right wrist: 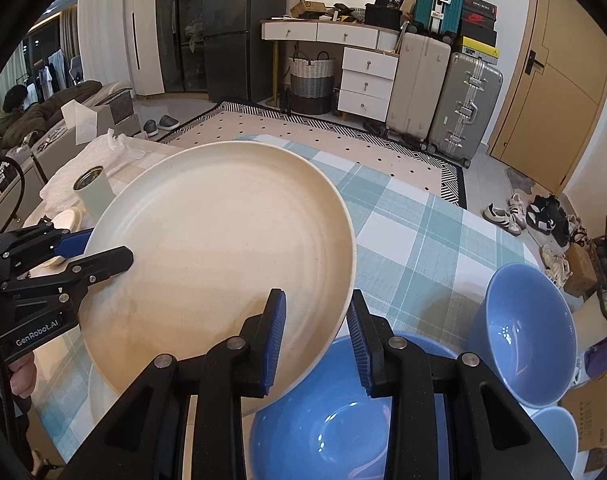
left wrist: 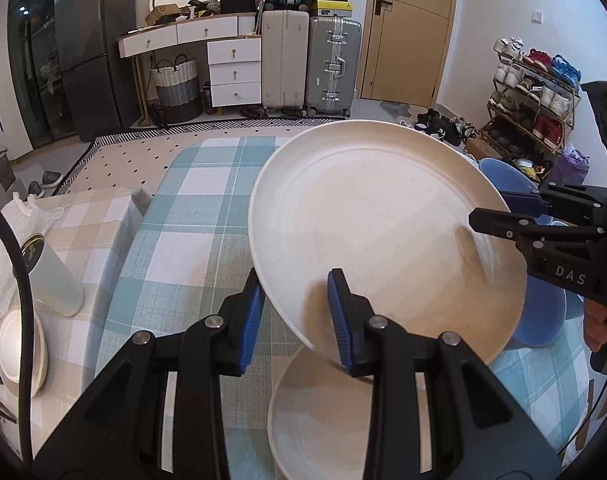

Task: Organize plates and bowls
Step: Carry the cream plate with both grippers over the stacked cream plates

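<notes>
A large cream plate [left wrist: 383, 232] [right wrist: 223, 260] hangs tilted above the checked tablecloth, held at two sides of its rim. My left gripper [left wrist: 297, 320] [right wrist: 99, 252] is shut on its near-left edge, one blue pad inside the rim and one outside. My right gripper [right wrist: 317, 340] [left wrist: 503, 208] is shut on the opposite edge in the same way. Below the lifted plate, a second cream plate [left wrist: 323, 412] lies on the table. Blue bowls stand at the right: a wide one [right wrist: 331, 432] under my right gripper, a deep tilted one [right wrist: 531, 332], and a paler one [right wrist: 555, 432].
A pale cylindrical cup [left wrist: 55, 280] and small stacked cream dishes [left wrist: 19, 344] sit on the beige cloth at the left. The table [left wrist: 191, 208] has a teal checked cloth. Suitcases [left wrist: 331, 64], drawers and a shoe rack [left wrist: 531, 92] stand across the room.
</notes>
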The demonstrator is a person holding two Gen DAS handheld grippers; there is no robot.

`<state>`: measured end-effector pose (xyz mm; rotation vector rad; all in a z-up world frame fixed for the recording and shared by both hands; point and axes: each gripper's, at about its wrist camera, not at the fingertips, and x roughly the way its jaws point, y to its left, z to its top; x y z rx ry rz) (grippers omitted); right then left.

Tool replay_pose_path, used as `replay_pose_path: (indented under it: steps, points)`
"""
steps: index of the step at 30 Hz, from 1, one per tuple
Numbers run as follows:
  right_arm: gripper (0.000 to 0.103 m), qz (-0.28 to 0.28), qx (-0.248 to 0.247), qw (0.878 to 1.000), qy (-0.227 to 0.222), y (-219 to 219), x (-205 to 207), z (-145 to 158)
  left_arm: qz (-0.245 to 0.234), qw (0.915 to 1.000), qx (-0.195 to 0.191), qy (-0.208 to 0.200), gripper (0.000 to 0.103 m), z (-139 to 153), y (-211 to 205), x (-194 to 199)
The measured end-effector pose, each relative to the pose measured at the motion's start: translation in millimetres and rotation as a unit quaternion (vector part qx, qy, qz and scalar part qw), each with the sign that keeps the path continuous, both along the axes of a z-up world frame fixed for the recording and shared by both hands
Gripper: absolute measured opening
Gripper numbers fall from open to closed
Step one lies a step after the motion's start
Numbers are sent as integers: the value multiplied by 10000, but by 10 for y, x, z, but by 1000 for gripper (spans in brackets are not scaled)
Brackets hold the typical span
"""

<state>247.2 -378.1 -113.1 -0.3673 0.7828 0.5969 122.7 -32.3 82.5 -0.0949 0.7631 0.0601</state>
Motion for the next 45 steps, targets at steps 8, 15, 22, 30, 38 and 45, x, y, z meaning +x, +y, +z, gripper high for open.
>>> replay_pose_path:
  steps: [8,15,22,30,38,45]
  points:
    - [32,82,79,9999,-102,64,-360,-10,90,9998,6,-161,29,26,49,-447]
    - [32,119,234,9995,-179,90,-610,-10,138,9996,32,-255,29,88,77,-763]
    - [32,92,338,9992,-211,40,-795,-1,143,9993,55,-352,29,139,42,-924]
    - [32,-1,447,9989,-146,-63,-952,-75,65,9994,45,-329,29,121,-56,-1076]
    - [32,-47,482,9988,-72,-96,-1099,-182,41,9997,82,-238,29,-24,-47,-1103]
    - [32,-55,499,9987,-52,-95,-1221,-262,40,9998,122,-182,29,-103,-45,-1204]
